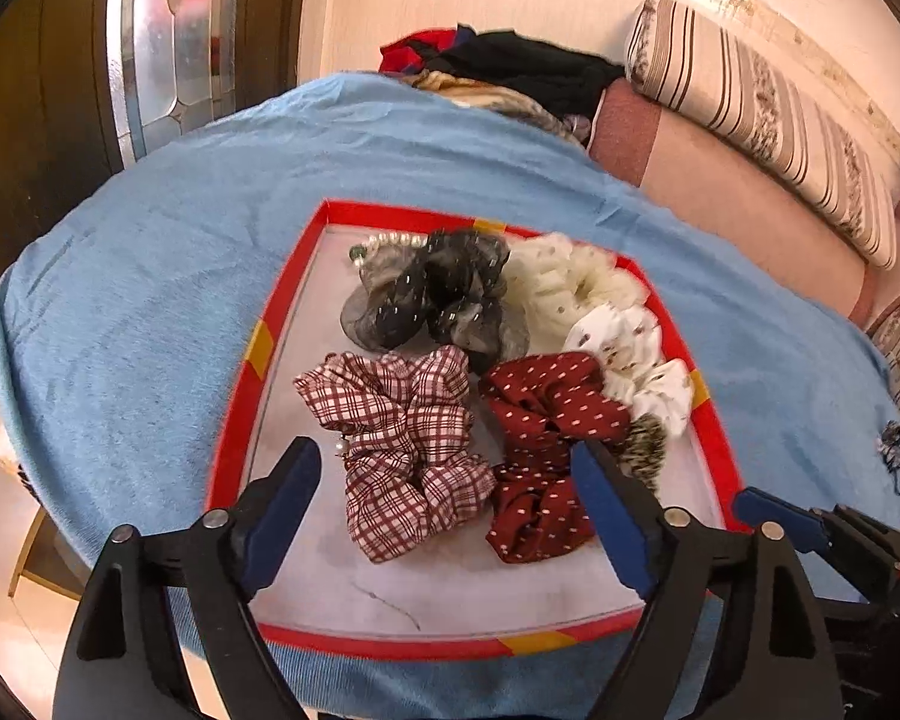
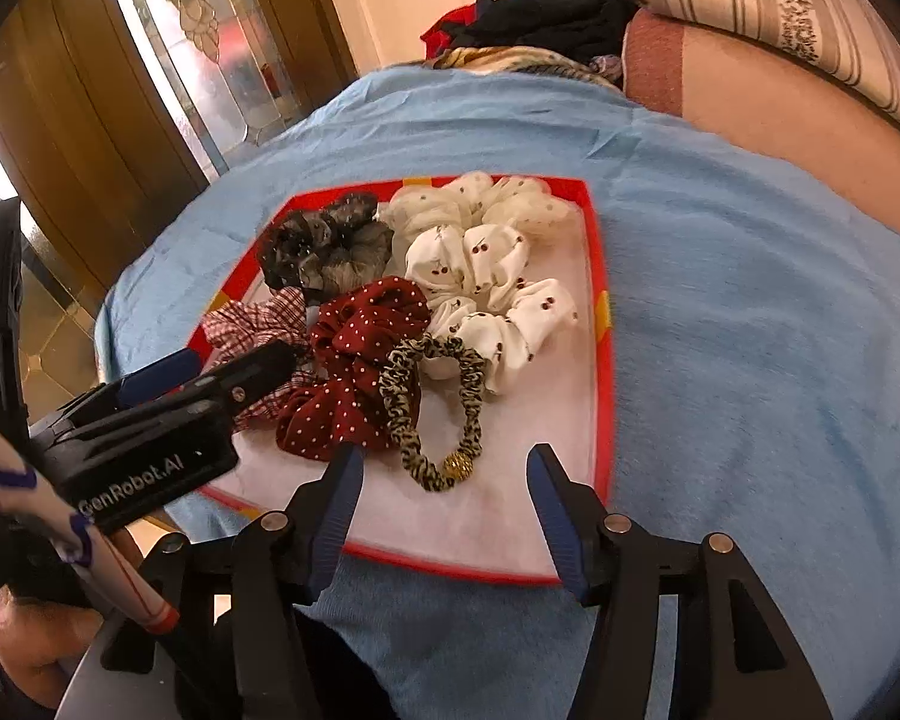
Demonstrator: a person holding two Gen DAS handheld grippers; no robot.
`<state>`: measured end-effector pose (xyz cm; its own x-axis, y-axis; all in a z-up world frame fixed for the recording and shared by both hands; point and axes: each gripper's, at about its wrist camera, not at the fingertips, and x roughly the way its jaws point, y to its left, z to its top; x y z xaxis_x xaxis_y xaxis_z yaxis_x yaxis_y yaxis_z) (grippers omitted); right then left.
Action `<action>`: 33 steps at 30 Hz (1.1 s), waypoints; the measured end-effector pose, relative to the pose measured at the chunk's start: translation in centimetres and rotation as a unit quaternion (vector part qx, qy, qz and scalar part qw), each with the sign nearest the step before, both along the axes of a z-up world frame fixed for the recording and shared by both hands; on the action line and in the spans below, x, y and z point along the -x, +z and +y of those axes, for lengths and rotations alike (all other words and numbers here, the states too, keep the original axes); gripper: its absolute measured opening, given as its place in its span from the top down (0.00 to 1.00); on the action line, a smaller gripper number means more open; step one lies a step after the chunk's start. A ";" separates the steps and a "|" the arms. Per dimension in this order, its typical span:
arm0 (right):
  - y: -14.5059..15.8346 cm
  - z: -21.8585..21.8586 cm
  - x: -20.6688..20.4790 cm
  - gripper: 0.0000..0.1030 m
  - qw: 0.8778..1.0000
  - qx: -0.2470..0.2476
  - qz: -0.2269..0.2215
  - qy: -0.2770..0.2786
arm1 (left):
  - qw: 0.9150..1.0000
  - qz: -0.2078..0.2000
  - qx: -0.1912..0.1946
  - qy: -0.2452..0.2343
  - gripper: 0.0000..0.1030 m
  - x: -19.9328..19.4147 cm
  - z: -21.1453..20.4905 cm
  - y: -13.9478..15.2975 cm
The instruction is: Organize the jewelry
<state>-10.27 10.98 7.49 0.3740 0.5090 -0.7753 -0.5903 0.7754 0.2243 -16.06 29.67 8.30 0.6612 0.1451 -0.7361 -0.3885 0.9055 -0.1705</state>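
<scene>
A red-rimmed tray (image 1: 234, 420) (image 2: 600, 360) with a white floor holds several scrunchies. A plaid one (image 1: 402, 420) (image 2: 252, 318) lies beside a dark red dotted one (image 1: 546, 408) (image 2: 360, 330). Behind them lie a grey-black sheer one (image 1: 432, 294), a cream one (image 1: 558, 282) and a white cherry-print one (image 2: 486, 288). A thin leopard one (image 2: 432, 408) lies at the front. My left gripper (image 1: 444, 456) hangs open above the plaid and red ones, holding nothing. My right gripper (image 2: 444, 453) stands open just above the leopard one, empty.
The tray rests on a blue cloth (image 1: 150, 300) over a round table. A pearl piece (image 1: 384, 243) lies at the tray's far edge. A small dark item (image 1: 897, 444) lies on the cloth at right. Behind stand a sofa (image 1: 720, 192) and a pile of clothes (image 1: 510, 66).
</scene>
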 end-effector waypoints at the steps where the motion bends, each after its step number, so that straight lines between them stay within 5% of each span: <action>1: 0.5 -0.6 0.4 0.39 1.000 -0.002 -0.006 -0.005 | 1.000 -0.006 -0.001 0.001 0.12 0.3 -0.2 0.5; 9: 6.1 -5.1 4.9 0.24 0.994 -0.006 -0.109 -0.030 | 0.995 -0.091 -0.043 -0.008 0.00 4.6 -3.2 7.2; 18: 11.2 -9.8 10.7 0.16 0.983 -0.053 -0.168 -0.045 | 0.987 -0.086 -0.134 0.012 0.00 9.4 -6.8 12.3; 27: 11.9 -10.6 13.0 0.14 0.979 -0.066 -0.186 -0.049 | 0.974 -0.111 -0.199 -0.004 0.00 13.0 -9.9 13.0; 33: 11.8 -10.6 13.0 0.14 0.979 -0.067 -0.186 -0.049 | 0.972 -0.096 -0.212 0.030 0.00 12.7 -9.1 12.8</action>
<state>-23.28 0.37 19.32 0.6707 0.5437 -0.5045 -0.5741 0.8112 0.1109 -28.76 20.61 21.11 0.7622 0.4501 -0.4653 -0.4401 0.8874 0.1374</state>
